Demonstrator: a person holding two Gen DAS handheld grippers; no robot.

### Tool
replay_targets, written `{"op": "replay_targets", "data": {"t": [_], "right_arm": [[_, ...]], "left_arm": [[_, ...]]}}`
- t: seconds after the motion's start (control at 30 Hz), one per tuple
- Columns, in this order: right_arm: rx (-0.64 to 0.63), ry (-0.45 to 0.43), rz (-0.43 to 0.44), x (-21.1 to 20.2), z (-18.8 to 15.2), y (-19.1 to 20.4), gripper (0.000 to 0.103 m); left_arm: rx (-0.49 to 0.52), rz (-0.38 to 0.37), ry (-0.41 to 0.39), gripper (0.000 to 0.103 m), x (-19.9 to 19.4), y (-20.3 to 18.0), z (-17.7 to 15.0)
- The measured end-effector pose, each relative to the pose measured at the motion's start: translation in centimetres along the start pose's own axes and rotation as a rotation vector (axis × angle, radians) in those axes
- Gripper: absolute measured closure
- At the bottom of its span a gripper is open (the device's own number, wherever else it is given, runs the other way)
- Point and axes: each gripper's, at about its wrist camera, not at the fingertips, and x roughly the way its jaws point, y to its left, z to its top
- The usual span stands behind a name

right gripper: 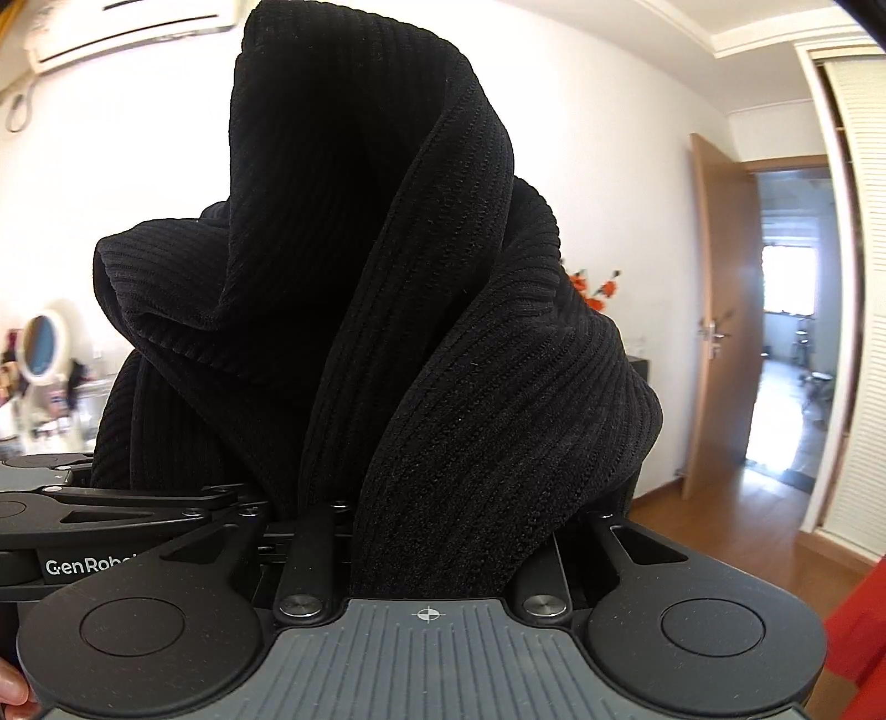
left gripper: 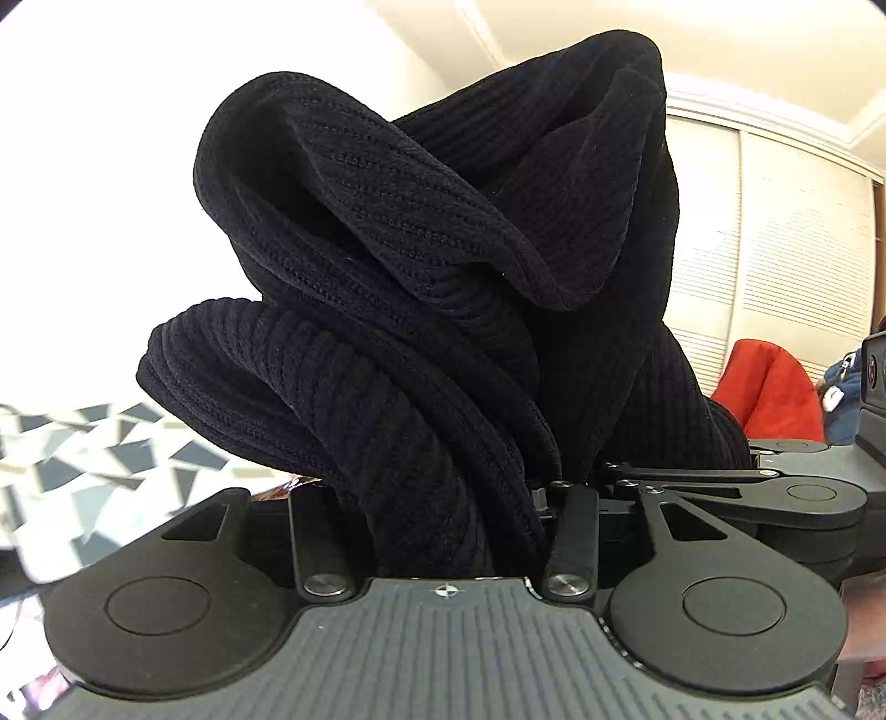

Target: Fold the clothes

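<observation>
Both grippers clamped on the same black knit (left gripper: 443, 277), bunched up thick between jaws. L gripper (left gripper: 443, 498) narrowed onto a fat wad of ribbed folds; R gripper (right gripper: 426, 531) pinched tighter on a thinner wad. Knit is up in the air in front of both cams, not on any surface; fingertips buried in cloth, so exact pinch pts can't be seen, prob an edge or hem each. Risks: grips are on bunches not clean corners, so spreading it out could leave twisted layers and a crooked fold; the L wad is bulky and could slide out if pulled apart hard; grippers sit just beside each other (R gripper shows at right edge of L view), so linkages could knock or snag the knit. Cloth blocks most of both views, so the landing spot is blind. Around: patterned bedding (left gripper: 83, 459) low left, red cloth (left gripper: 775, 387), wardrobe (left gripper: 775, 221), AC unit (right gripper: 127, 33), mirror (right gripper: 41, 343), open door (right gripper: 720, 360), wood floor (right gripper: 720, 526).
</observation>
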Motion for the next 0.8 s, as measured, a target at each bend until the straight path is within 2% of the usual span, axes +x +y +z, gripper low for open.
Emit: {"op": "replay_targets", "data": {"t": [0.1,0.23,0.37,0.43,0.6,0.8], "right_arm": [[0.01,-0.02,-0.033,4.0,0.1,-0.9,0.079],[0.01,-0.036,-0.053,12.1,1.5,-1.7,0.079],[-0.001,-0.049,-0.052,20.2,3.8,-2.2,0.079],[-0.007,-0.072,-0.035,23.7,5.4,-3.2,0.079],[-0.007,-0.075,0.067,32.3,6.4,-2.6,0.079],[-0.01,0.033,0.228,44.2,4.9,-0.1,0.079]], "left_arm": [[0.022,-0.029,-0.014,0.057,4.6,2.5,1.4],[0.028,-0.044,-0.027,0.057,11.3,7.7,4.1],[0.036,-0.025,-0.057,0.056,16.9,13.5,7.1],[0.044,0.001,-0.066,0.056,19.1,15.8,8.5],[0.033,0.122,-0.048,0.056,23.0,22.3,10.0],[-0.061,0.287,0.029,0.056,27.0,30.0,8.9]]}}
